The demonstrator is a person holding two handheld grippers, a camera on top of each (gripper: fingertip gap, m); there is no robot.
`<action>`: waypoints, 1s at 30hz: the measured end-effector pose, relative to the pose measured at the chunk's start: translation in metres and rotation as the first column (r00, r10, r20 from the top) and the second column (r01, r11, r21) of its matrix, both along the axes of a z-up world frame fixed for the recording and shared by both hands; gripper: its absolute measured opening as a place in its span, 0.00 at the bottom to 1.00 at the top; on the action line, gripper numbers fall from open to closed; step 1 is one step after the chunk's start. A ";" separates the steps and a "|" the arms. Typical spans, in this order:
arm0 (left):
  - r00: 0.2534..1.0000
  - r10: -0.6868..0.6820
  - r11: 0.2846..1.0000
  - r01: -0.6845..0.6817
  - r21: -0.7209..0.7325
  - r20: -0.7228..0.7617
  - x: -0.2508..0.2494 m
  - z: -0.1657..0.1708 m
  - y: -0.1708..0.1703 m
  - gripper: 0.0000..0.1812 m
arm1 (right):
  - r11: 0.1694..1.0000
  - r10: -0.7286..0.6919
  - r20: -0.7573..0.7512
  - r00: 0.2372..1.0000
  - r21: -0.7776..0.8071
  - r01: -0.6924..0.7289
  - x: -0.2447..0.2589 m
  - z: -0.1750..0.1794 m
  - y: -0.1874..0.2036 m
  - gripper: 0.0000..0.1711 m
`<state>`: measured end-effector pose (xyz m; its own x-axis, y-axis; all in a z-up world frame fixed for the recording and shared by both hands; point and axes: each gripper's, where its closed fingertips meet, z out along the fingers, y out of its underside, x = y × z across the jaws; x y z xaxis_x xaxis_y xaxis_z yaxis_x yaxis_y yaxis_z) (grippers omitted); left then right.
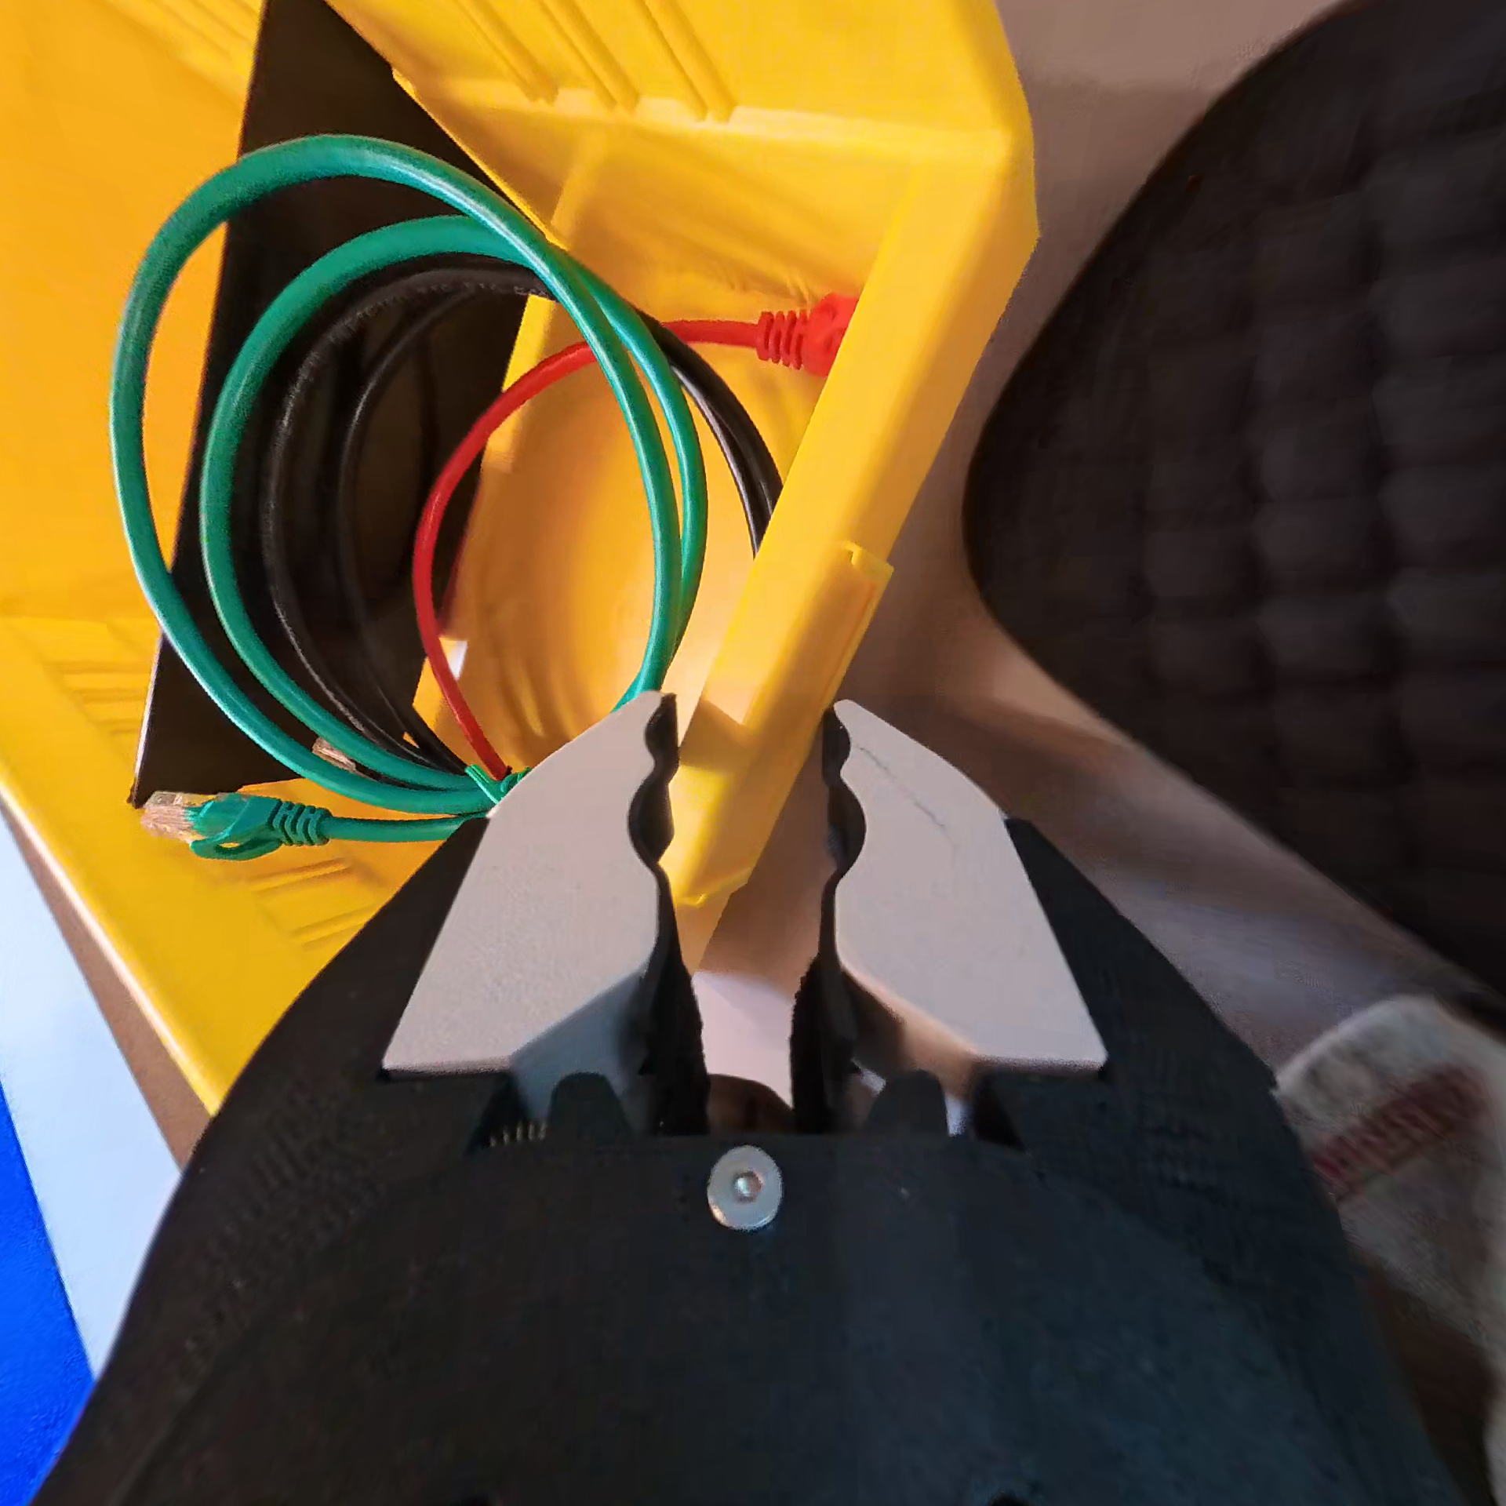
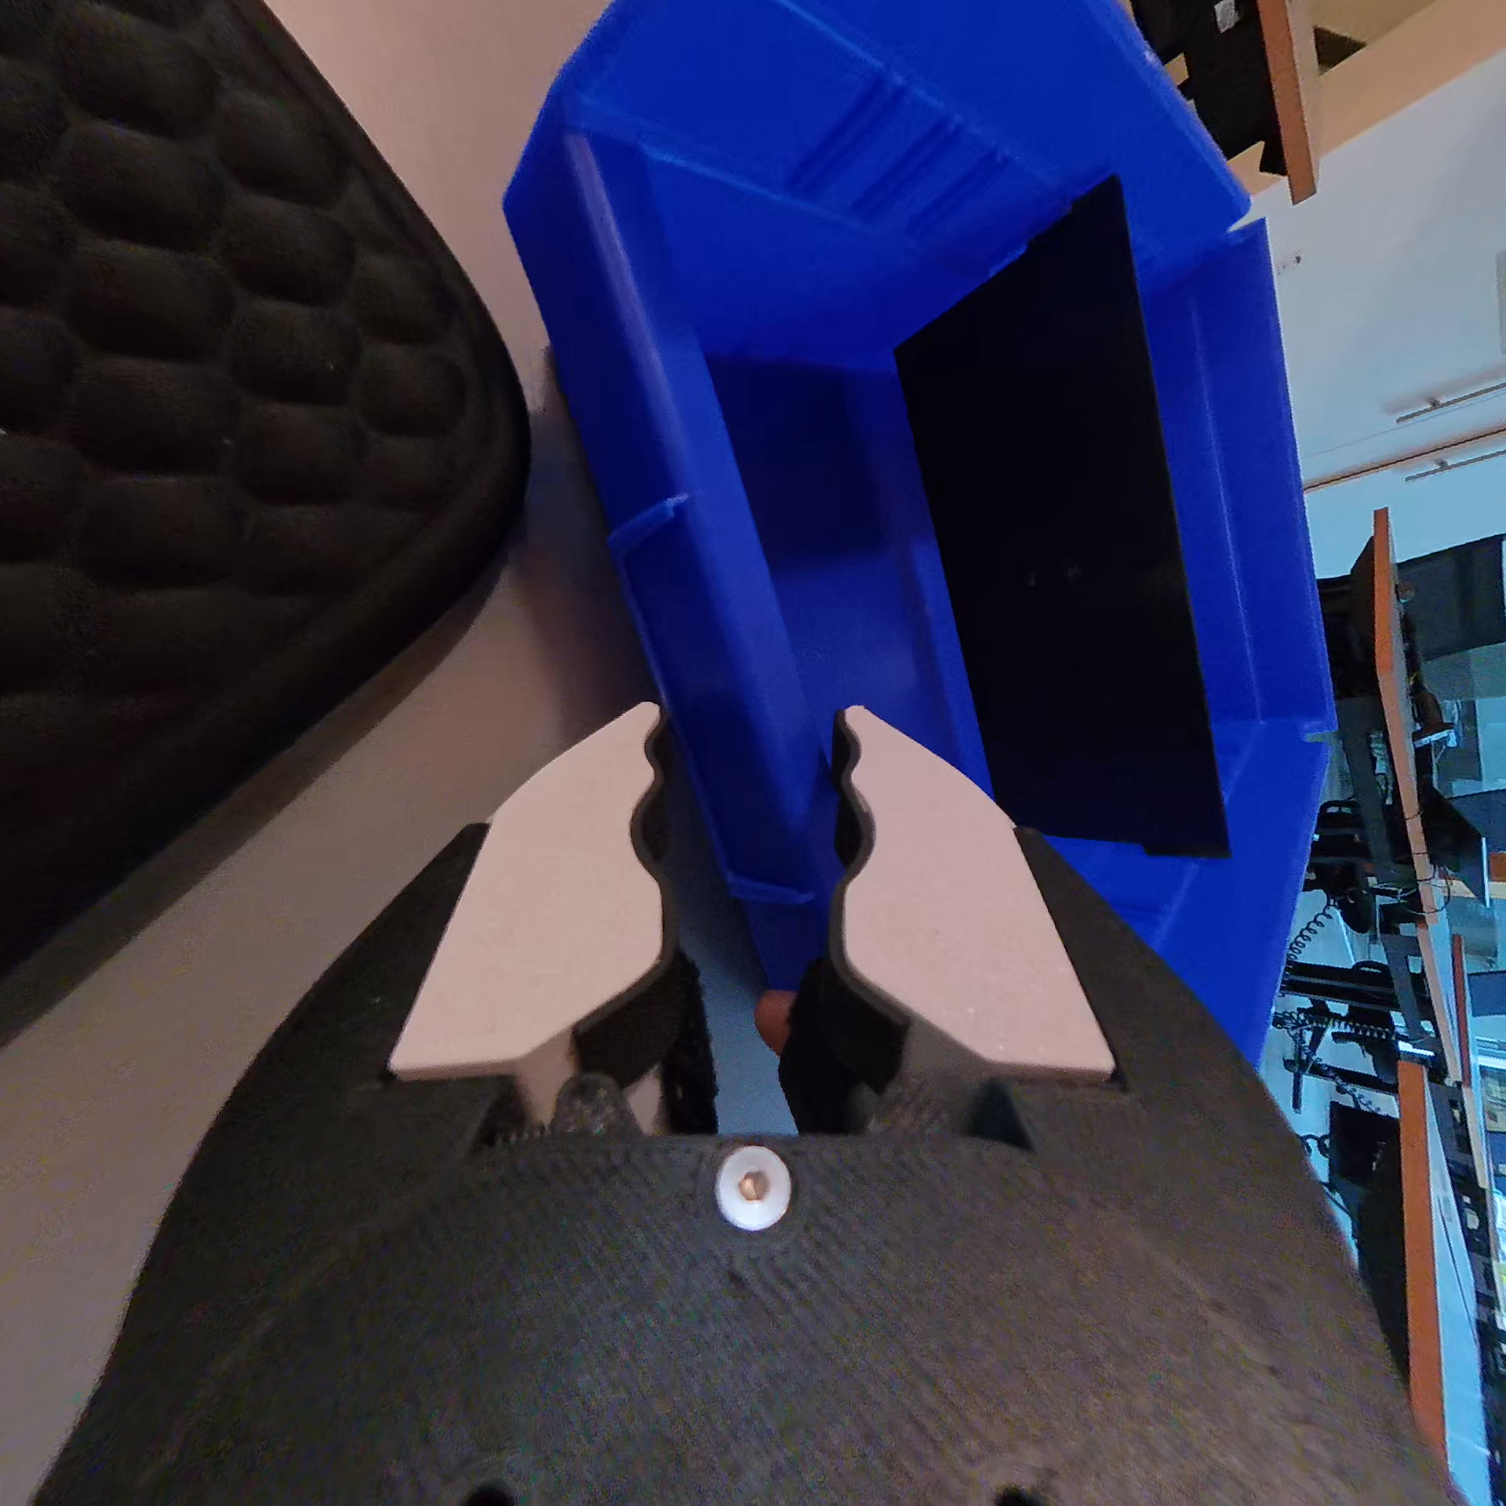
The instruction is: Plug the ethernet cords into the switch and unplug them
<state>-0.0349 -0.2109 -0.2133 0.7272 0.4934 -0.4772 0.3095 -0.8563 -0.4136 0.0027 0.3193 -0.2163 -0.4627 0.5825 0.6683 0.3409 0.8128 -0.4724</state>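
Observation:
A yellow bin (image 1: 815,163) holds coiled ethernet cords: a green one (image 1: 163,505) with its plug (image 1: 236,823) lying loose, a red one (image 1: 432,521) with its plug (image 1: 803,334) against the bin's side wall, and a black one (image 1: 326,489). My left gripper (image 1: 750,717) is shut on the yellow bin's side wall, one finger inside and one outside. My right gripper (image 2: 750,725) is shut the same way on the side wall of a blue bin (image 2: 733,244). A flat black panel (image 2: 1059,530) leans inside the blue bin. I cannot make out a switch.
A black bumpy mat (image 1: 1304,407) lies on the beige tabletop between the bins and also shows in the right wrist view (image 2: 204,367). A black panel (image 1: 326,122) stands in the yellow bin. A pale cloth (image 1: 1426,1157) lies at lower right. Desks and shelves stand beyond the blue bin. The tips of one gripper are about 55 cm away from the tips of the other.

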 end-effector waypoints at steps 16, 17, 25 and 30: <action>1.000 0.022 0.907 -0.013 0.422 -0.016 0.059 0.044 -0.048 0.33 | 0.998 0.015 0.014 1.000 -0.055 -0.014 0.018 0.011 0.016 0.28; 0.996 0.012 0.875 0.034 0.484 -0.091 0.057 0.062 -0.040 0.35 | 0.996 0.026 -0.018 1.000 -0.088 -0.028 0.019 0.018 0.013 0.28; 0.947 0.321 0.790 -0.248 0.561 -0.033 0.006 0.063 -0.035 0.29 | 0.989 0.047 -0.159 0.986 -0.135 -0.068 0.030 0.054 0.005 0.28; 0.942 0.337 0.811 -0.290 0.508 0.000 -0.002 0.043 -0.031 0.27 | 0.988 0.041 -0.175 0.984 -0.142 -0.066 0.036 0.059 0.007 0.28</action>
<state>-0.0374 -0.2422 -0.1707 0.4601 0.8733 -0.1600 0.4693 -0.3922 -0.7912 0.0389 0.3262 -0.1578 -0.3820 0.6572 0.6497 0.2024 0.7455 -0.6351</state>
